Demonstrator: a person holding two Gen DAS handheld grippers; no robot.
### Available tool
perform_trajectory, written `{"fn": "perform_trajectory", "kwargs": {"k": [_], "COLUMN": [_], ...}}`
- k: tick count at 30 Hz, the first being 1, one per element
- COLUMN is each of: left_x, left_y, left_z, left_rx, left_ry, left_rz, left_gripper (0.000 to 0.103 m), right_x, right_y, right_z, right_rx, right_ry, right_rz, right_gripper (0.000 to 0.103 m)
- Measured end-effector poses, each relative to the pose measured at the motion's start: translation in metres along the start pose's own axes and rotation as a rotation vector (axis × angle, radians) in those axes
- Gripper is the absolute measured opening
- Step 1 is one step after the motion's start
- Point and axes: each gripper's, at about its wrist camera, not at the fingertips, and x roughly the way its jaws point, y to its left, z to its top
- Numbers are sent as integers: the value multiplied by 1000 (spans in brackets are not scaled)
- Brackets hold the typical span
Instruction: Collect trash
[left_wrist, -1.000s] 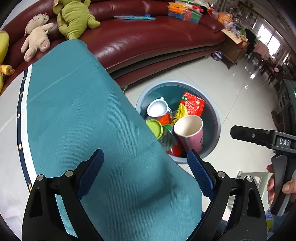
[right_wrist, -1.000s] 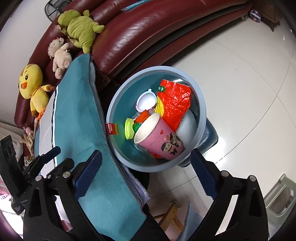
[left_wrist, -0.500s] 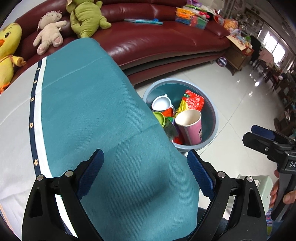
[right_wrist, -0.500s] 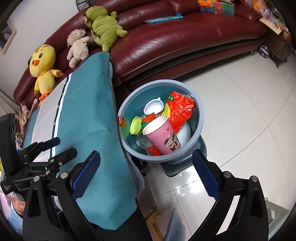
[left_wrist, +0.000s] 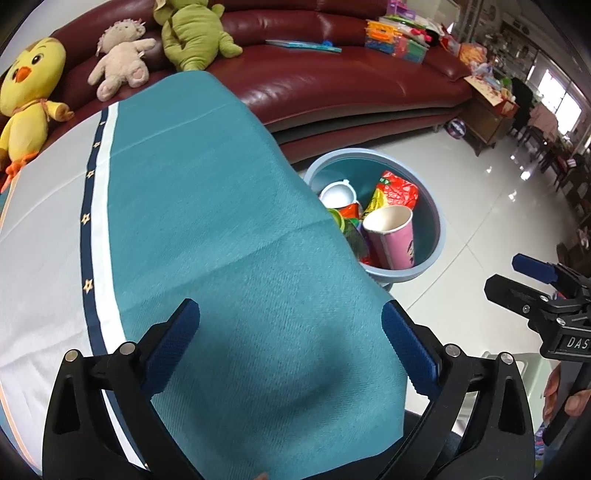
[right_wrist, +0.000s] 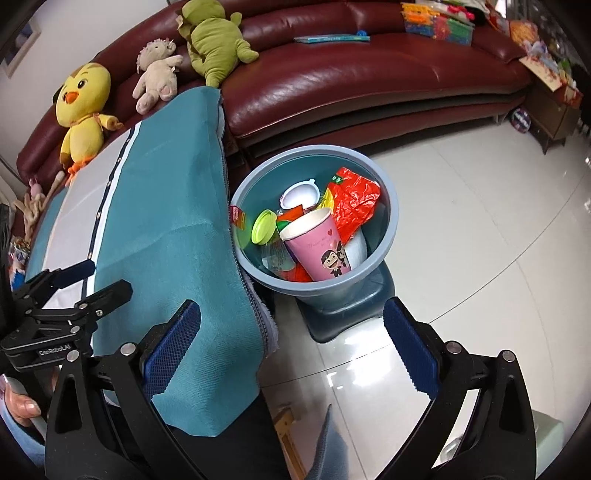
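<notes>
We are holding the left gripper (left_wrist: 290, 345) above the cloth (left_wrist: 229, 221), jaws spread wide and just opened further, nothing between them. We are keeping the right gripper (right_wrist: 291, 345) spread and empty too, straddling the cloth's edge and bare floor (right_wrist: 480, 229). Beyond that edge the bin (right_wrist: 391, 218) is standing on the floor, holding the trash: cup (right_wrist: 321, 247), red wrapper (right_wrist: 354, 201), green lid (right_wrist: 264, 230). Open tile is stretching rightward; the sofa (right_wrist: 369, 81) is closing off the far side. Since earlier, the bin is sitting farther from both grippers.
</notes>
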Motion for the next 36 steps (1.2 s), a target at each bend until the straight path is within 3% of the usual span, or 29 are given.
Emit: {"fn": "perform_trajectory", "kwargs": {"k": [8, 36], "left_x": [-1, -2], "left_y": [4, 18], "left_z": [-8, -6], "left_rx": [-8, -40], "left_ry": [14, 3], "left_rz": [7, 20], "left_gripper": [99, 99], "right_x": [12, 16], "right_y": [-3, 2], "right_z": [-10, -2], "right_rx": [12, -12], "right_ry": [42, 44], "right_rz": [-3, -31], "right_gripper": [95, 95]}}
